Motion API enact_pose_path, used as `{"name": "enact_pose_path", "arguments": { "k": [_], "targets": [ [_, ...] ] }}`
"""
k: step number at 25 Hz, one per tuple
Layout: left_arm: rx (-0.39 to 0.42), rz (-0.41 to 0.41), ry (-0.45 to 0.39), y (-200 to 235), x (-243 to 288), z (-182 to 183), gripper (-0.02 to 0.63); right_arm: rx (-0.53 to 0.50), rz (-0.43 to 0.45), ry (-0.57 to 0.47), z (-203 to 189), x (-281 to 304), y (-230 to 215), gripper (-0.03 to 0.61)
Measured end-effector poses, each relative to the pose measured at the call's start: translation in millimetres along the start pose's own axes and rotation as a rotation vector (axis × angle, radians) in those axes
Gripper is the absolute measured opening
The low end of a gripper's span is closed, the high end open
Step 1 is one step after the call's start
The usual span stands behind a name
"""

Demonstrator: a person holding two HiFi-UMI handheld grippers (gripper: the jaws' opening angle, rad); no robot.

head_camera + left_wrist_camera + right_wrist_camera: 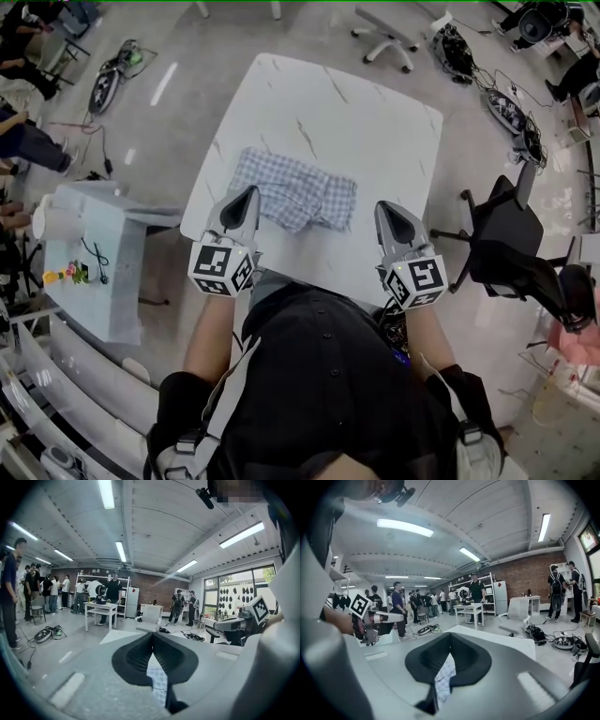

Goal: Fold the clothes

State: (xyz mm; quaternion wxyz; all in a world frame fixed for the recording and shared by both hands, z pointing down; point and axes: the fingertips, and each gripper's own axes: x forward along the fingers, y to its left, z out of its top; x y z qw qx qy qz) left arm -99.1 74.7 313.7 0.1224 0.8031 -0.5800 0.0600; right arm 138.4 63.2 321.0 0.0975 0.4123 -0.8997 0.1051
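A blue-and-white checked garment (295, 192) lies folded into a compact rectangle on the near half of the white marble-look table (375, 122). My left gripper (251, 192) hovers at the garment's left edge, jaws shut. My right gripper (384, 208) hangs just past the garment's right edge, also shut. In the left gripper view the jaws (152, 635) meet at the tips, and the checked cloth (157, 679) shows below through the gap behind them. The right gripper view shows the same: tips (450, 634) together, cloth (443, 677) beneath. No cloth hangs from either gripper.
A black office chair (506, 234) stands right of the table. A small white side table (89, 253) with small items sits at the left. Cables and gear lie on the floor at the back, near a white chair (384, 37). Several people stand in the room.
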Motion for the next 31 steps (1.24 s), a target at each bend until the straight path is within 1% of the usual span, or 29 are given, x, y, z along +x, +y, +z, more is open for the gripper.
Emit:
{"name": "enact_pose_path", "arguments": {
  "k": [4, 6, 8, 13, 22, 27, 31],
  "targets": [
    [0.040, -0.008, -0.001, -4.0, -7.7, -1.4, 0.005, -0.008, -0.019, -0.015, -1.2, -2.7, 1.9, 0.003],
    [0.037, -0.024, -0.003, -2.1, -7.2, -1.9, 0.005, 0.009, -0.046, -0.025, -3.3, -3.3, 1.0, 0.003],
    [0.038, -0.029, -0.006, 4.4, -7.9, -2.0, 0.005, 0.023, -0.073, -0.032, -4.3, -3.8, 2.5, 0.003],
    [0.046, -0.034, -0.006, 25.3, -10.8, 0.5, 0.005, 0.022, -0.117, -0.053, 3.6, 1.9, 11.4, 0.003],
    [0.065, -0.066, -0.039, 47.1, -5.8, 16.2, 0.003, 0.043, -0.157, -0.084, 14.2, 19.4, 18.9, 0.003],
    [0.042, -0.081, -0.047, 59.0, -1.6, 20.9, 0.005, 0.045, -0.159, -0.096, 21.9, 33.5, 25.9, 0.003],
    [0.011, -0.097, -0.011, 53.6, -13.5, 7.6, 0.005, 0.069, -0.161, -0.056, 10.6, 22.8, 37.8, 0.003]
  ]
}}
